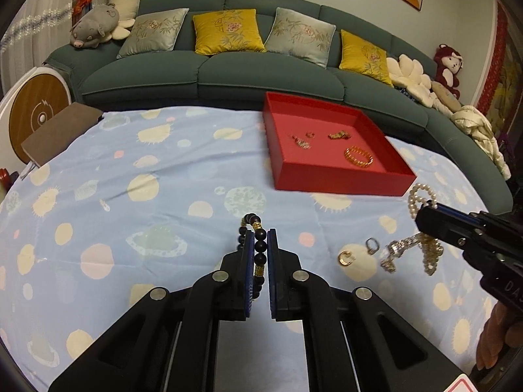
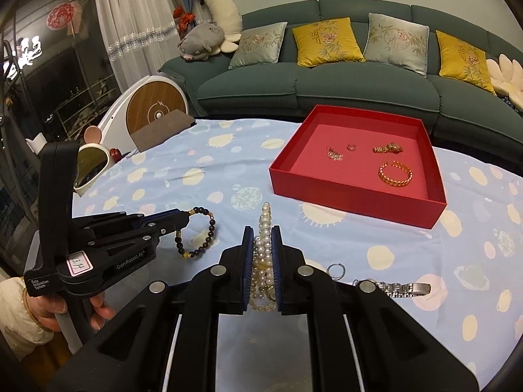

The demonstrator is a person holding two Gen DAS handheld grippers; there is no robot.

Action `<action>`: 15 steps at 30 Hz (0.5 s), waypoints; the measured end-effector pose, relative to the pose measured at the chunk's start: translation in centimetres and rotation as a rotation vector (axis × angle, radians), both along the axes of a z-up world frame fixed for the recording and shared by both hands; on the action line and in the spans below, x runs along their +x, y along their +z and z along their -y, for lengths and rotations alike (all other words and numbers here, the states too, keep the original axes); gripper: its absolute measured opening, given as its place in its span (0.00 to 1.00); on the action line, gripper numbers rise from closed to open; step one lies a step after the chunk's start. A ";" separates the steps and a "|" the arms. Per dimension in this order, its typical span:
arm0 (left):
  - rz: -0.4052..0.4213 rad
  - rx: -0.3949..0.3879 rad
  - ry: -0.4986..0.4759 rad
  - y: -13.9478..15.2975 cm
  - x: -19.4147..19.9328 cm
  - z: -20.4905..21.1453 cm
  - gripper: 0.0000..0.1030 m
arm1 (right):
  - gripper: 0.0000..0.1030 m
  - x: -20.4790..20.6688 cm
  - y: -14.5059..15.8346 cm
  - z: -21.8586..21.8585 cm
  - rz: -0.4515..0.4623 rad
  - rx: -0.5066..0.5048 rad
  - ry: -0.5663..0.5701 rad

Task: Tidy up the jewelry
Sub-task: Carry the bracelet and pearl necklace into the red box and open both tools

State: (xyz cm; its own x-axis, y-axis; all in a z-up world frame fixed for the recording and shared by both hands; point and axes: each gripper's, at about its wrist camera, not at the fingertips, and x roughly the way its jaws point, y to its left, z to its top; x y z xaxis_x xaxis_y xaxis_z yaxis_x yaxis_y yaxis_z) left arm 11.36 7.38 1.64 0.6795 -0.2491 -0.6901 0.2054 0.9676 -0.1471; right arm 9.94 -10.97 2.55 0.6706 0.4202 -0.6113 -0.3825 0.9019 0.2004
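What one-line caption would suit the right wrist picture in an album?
Right gripper clamps a pearl strand, left gripper a dark bead bracelet, before the red tray.

Glossy dark beads with gold spacers on the beaded bracelet [image 1: 258, 248]. Lustrous smooth pearls on the pearl strand [image 2: 265, 248]. Matt red card for the tray [image 1: 340, 181], at its 5 o'clock a shiny metal watch [image 2: 397, 288]. Soft printed cloth over the table [image 1: 147, 196]. Matt black plastic on the left gripper [image 1: 260, 245].
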 end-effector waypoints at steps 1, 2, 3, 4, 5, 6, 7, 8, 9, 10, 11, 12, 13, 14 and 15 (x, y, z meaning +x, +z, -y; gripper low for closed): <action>0.013 -0.011 -0.008 0.8 0.0 0.4 0.05 | 0.10 -0.1 0.4 0.2 0.009 0.006 -0.005; 0.023 -0.024 -0.017 1.5 0.0 0.8 0.05 | 0.10 -0.1 0.8 0.5 0.019 0.012 -0.011; 0.032 -0.037 -0.027 2.2 -0.1 1.3 0.05 | 0.10 -0.2 1.1 0.8 0.027 0.018 -0.016; 0.044 -0.046 -0.035 2.9 -0.1 1.8 0.05 | 0.10 -0.2 1.5 1.1 0.037 0.023 -0.022; 0.055 -0.055 -0.046 3.6 -0.1 2.3 0.05 | 0.10 -0.2 2.0 1.4 0.048 0.026 -0.030; 0.067 -0.063 -0.055 4.4 0.1 2.9 0.05 | 0.10 -0.1 2.4 1.8 0.059 0.029 -0.039; 0.077 -0.069 -0.062 5.0 0.2 3.5 0.05 | 0.10 0.0 2.8 2.2 0.070 0.032 -0.050; 0.089 -0.071 -0.072 5.7 0.5 4.1 0.05 | 0.10 0.2 3.3 2.7 0.081 0.035 -0.062; 0.101 -0.070 -0.079 6.4 0.8 4.6 0.05 | 0.10 0.4 3.8 3.3 0.093 0.038 -0.079; 0.117 -0.067 -0.091 7.2 1.3 5.2 0.05 | 0.10 0.8 4.3 3.9 0.100 0.042 -0.095; 0.132 -0.061 -0.097 7.8 1.8 5.8 0.05 | 0.10 1.2 4.7 4.6 0.105 0.047 -0.113; 0.148 -0.058 -0.095 8.3 2.3 6.2 0.05 | 0.10 1.8 5.1 5.5 0.107 0.057 -0.132; 0.158 -0.060 -0.098 8.8 3.1 6.7 0.05 | 0.10 2.4 5.4 6.3 0.105 0.065 -0.147; 0.160 -0.060 -0.100 9.0 4.0 7.1 0.05 | 0.10 3.0 5.5 7.1 0.105 0.068 -0.166; 0.155 -0.061 -0.109 9.2 5.0 7.7 0.05 | 0.10 3.9 5.5 8.0 0.102 0.071 -0.187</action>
